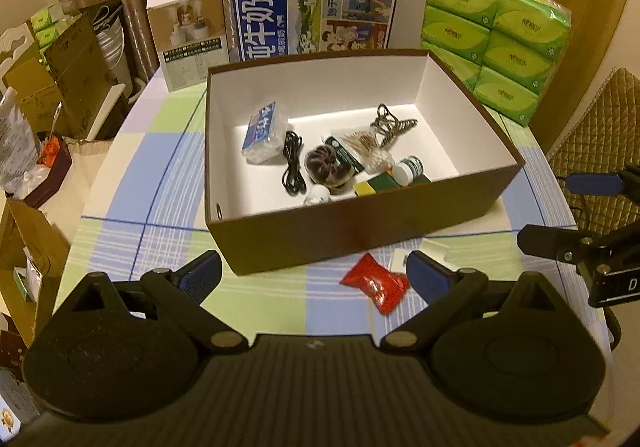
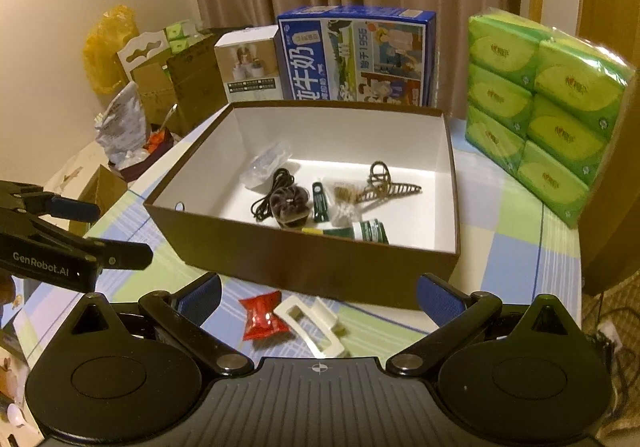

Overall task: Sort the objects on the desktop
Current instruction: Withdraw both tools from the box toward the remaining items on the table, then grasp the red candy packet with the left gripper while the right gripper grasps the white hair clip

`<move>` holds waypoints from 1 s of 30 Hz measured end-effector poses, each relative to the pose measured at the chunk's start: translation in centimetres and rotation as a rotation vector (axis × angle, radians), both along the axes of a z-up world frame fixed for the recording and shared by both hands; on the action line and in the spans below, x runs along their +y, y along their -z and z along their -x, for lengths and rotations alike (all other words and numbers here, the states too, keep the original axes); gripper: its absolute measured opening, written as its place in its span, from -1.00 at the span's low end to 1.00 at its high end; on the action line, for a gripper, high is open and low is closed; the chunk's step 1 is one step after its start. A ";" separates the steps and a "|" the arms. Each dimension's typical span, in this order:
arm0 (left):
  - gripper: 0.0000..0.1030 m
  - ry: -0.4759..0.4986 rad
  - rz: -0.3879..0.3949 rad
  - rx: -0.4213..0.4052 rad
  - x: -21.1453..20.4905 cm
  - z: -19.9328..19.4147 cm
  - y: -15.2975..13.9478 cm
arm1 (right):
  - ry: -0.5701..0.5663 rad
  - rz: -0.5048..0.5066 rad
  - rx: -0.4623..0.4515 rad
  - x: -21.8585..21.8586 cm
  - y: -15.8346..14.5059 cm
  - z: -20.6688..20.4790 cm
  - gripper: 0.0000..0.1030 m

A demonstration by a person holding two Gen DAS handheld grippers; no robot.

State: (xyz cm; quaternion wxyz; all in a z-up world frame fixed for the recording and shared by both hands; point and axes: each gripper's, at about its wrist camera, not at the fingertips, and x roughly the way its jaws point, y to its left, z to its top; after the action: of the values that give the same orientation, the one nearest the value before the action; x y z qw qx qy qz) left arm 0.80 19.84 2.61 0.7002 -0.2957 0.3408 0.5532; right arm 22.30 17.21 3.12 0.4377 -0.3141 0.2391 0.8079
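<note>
Open from above: brown box (image 1: 320, 243), right half bare; tissue packs (image 1: 496, 43) and milk carton (image 1: 316, 7) crowding behind.

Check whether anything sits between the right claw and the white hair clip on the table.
Nothing visible does. The white hair clip lies on the tablecloth just ahead of the open right claw, with the red packet touching its left side, not in front.

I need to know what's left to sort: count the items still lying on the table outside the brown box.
2: a red packet and a white hair clip, side by side before the brown box. The tongs may hide others.
</note>
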 end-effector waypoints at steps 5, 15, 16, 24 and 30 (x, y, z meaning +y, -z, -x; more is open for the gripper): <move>0.89 0.003 0.015 0.004 -0.9 -0.4 0.6 | 0.001 0.009 -0.010 -0.8 0.5 0.0 0.96; 0.89 -0.003 0.033 0.009 -1.7 -0.5 1.3 | 0.004 0.036 -0.013 -2.0 1.7 -0.1 0.96; 0.89 -0.005 0.033 0.009 -1.8 -0.5 1.4 | 0.004 0.038 -0.013 -2.0 1.8 -0.1 0.96; 0.89 -0.019 0.053 0.007 -1.9 -0.4 2.6 | 0.014 0.061 -0.024 -2.4 3.2 -0.2 0.96; 0.89 -0.024 0.074 0.007 -1.8 -0.4 3.8 | 0.031 0.087 -0.040 -2.5 4.7 -0.4 0.96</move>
State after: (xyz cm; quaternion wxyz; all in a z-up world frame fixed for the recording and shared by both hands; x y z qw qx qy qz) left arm 1.16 18.07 -1.23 0.6811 -0.3237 0.3600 0.5494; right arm 22.70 14.67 -1.61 0.4408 -0.3450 0.2701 0.7834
